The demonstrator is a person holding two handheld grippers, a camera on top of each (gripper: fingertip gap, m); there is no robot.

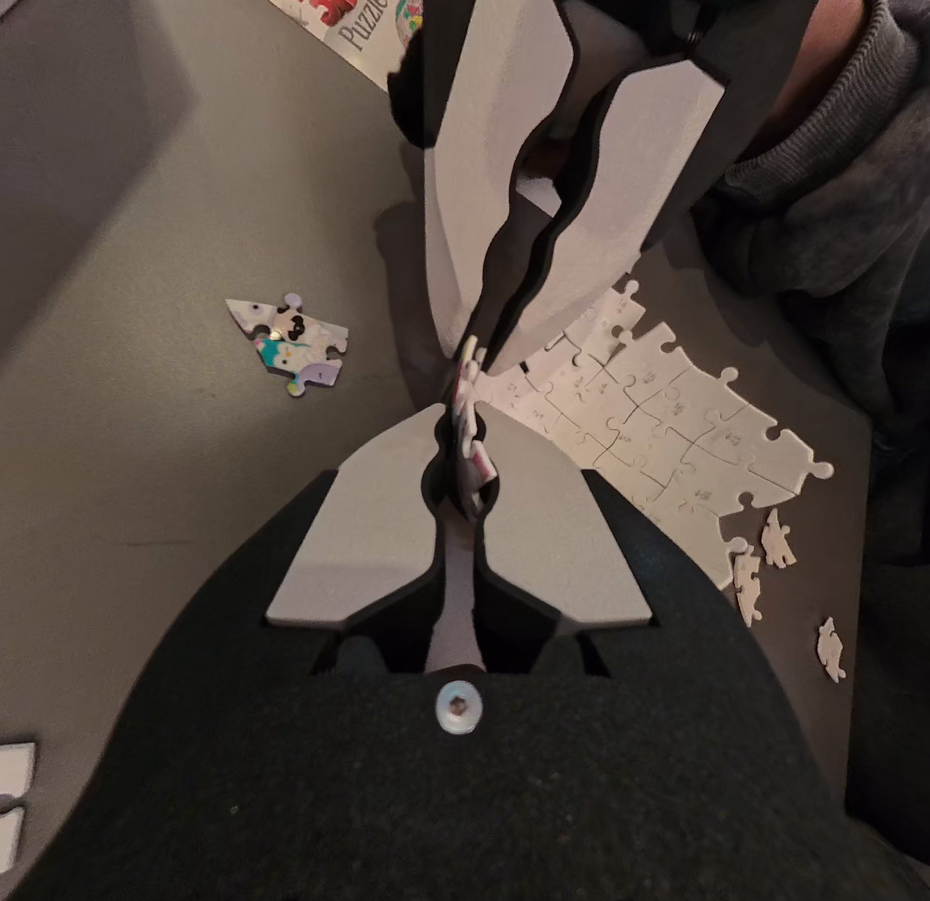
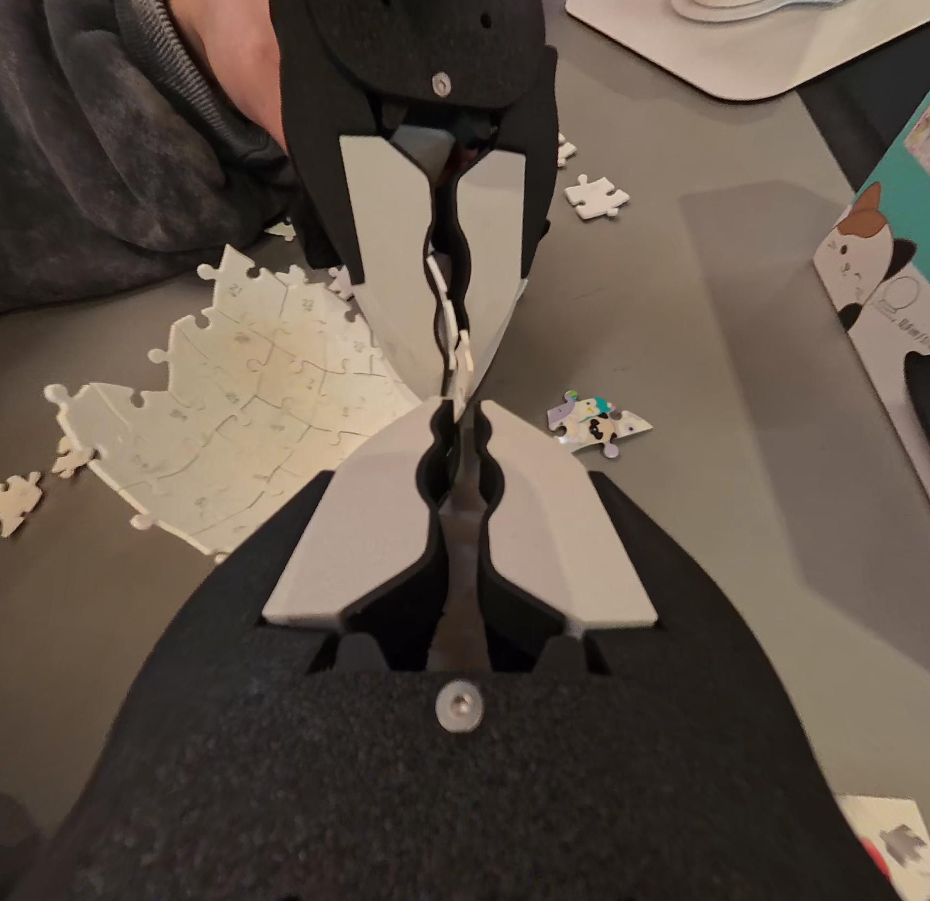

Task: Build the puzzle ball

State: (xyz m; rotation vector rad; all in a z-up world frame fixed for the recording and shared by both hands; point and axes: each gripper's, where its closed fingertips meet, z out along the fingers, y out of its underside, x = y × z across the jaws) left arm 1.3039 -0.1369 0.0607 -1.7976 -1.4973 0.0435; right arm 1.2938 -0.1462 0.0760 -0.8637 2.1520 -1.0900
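My left gripper (image 1: 460, 419) is shut on a short joined strip of puzzle pieces (image 1: 470, 454), held edge-on above the table. My right gripper (image 1: 475, 361) comes in from above, tip to tip with the left, and is shut on the strip's far end. In the right wrist view my right gripper (image 2: 463, 406) meets the left gripper (image 2: 455, 373), and the white strip (image 2: 448, 313) runs between the left fingers. A large curved assembled section (image 1: 654, 424) lies white back up beside them; it also shows in the right wrist view (image 2: 241, 414).
A small coloured cluster of joined pieces (image 1: 292, 343) (image 2: 599, 424) lies on the grey table. Loose white pieces (image 1: 777, 539) (image 2: 596, 197) are scattered. A puzzle box (image 2: 880, 273), a leaflet (image 1: 352, 16), a white mat (image 2: 729, 46) and a person's grey sleeve (image 2: 100, 122) border the area. My left and right fingertips are right by each other.
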